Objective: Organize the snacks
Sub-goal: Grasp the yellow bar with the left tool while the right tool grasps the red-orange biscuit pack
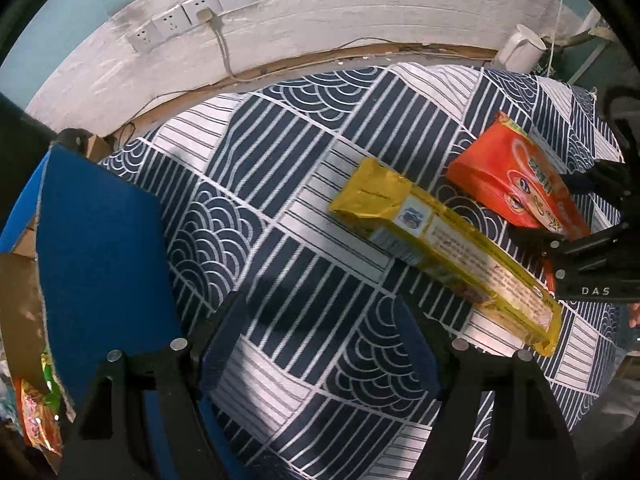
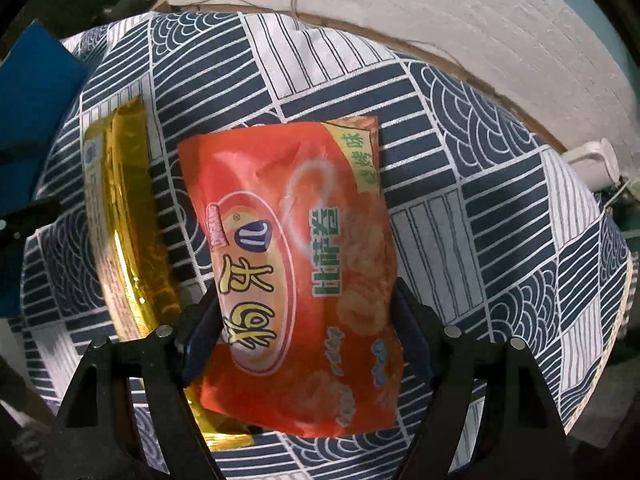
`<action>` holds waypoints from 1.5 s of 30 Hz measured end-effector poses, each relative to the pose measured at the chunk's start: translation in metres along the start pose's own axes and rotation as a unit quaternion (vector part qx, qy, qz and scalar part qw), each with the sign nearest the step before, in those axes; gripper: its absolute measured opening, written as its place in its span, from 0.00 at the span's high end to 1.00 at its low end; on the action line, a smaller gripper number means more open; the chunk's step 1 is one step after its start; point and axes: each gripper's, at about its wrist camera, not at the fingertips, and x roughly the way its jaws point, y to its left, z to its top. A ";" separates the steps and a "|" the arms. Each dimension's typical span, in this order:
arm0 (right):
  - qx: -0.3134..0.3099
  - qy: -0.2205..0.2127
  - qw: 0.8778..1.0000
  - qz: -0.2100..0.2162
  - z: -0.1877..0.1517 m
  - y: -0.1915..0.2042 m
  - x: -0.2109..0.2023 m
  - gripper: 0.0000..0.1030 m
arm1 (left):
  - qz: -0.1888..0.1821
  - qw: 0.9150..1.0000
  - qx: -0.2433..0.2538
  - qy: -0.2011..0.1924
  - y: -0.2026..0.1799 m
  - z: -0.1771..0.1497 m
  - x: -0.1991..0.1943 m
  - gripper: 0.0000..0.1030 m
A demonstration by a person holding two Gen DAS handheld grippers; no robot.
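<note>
An orange snack bag [image 2: 296,264] lies on the patterned tablecloth [image 2: 460,152]. My right gripper [image 2: 308,308] is open, its fingers on either side of the bag's near half. A long yellow foil pack [image 2: 124,232] lies just left of the bag. In the left wrist view the yellow pack [image 1: 440,248] lies at right, the orange bag [image 1: 516,184] behind it, and the right gripper [image 1: 580,252] over the bag. My left gripper [image 1: 320,328] is open and empty above the cloth, left of the yellow pack.
A blue-sided cardboard box [image 1: 100,248] stands at the left table edge with snack packets [image 1: 36,416] inside. A white kettle [image 1: 520,50] stands at the back right. The wall with sockets [image 1: 192,16] runs behind the table.
</note>
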 end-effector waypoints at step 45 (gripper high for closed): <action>0.124 -0.069 0.990 -0.012 -0.114 -0.071 -0.076 0.56 | -0.097 0.991 -0.090 0.021 -0.084 0.002 0.017 0.55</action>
